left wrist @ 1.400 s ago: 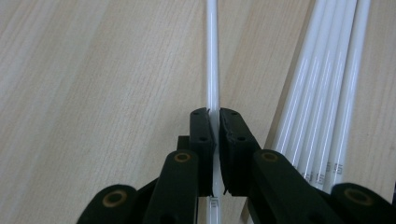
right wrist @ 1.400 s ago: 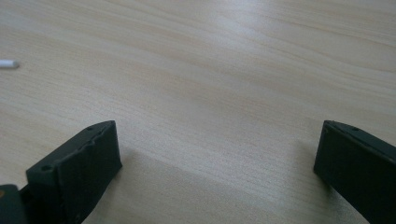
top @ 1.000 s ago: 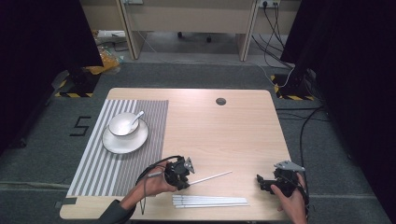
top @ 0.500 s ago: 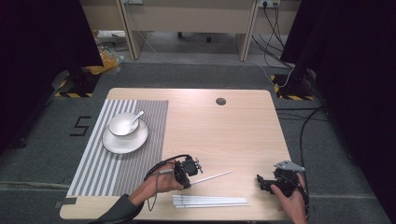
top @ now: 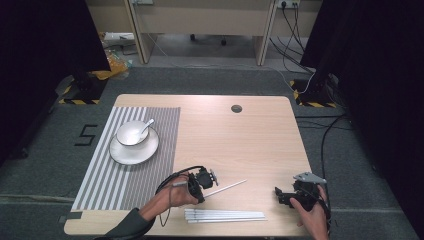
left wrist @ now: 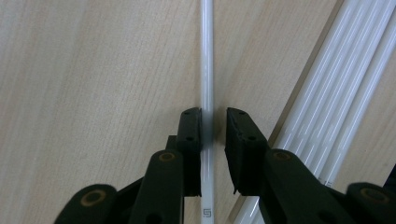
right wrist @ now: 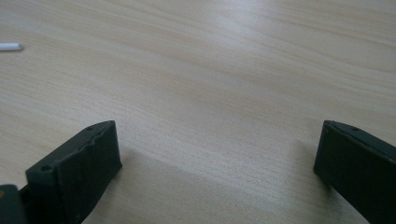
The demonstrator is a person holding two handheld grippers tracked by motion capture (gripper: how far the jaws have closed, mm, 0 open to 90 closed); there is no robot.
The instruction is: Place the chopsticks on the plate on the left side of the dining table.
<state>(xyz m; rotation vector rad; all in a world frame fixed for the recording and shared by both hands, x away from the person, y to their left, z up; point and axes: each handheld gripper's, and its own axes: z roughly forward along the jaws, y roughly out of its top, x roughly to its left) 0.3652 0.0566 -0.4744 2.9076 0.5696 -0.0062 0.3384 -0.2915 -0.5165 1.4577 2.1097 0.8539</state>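
A wooden table [top: 240, 135] seen from above. Near its front edge, left of centre, the left gripper [top: 204, 181] has its jaws narrowed around a thin white rod [top: 226, 188], which lies at a slant on the table; the left gripper view shows the rod [left wrist: 206, 70] between the jaws, with a small gap on one side. Just in front, a bundle of white rods [top: 225, 216] lies along the front edge. Near the front right corner, the right gripper [top: 285, 194] rests low with jaws spread wide over bare wood. On the left, a striped mat [top: 102, 185] carries a plate [top: 134, 151], a bowl [top: 131, 133] and a spoon [top: 147, 126].
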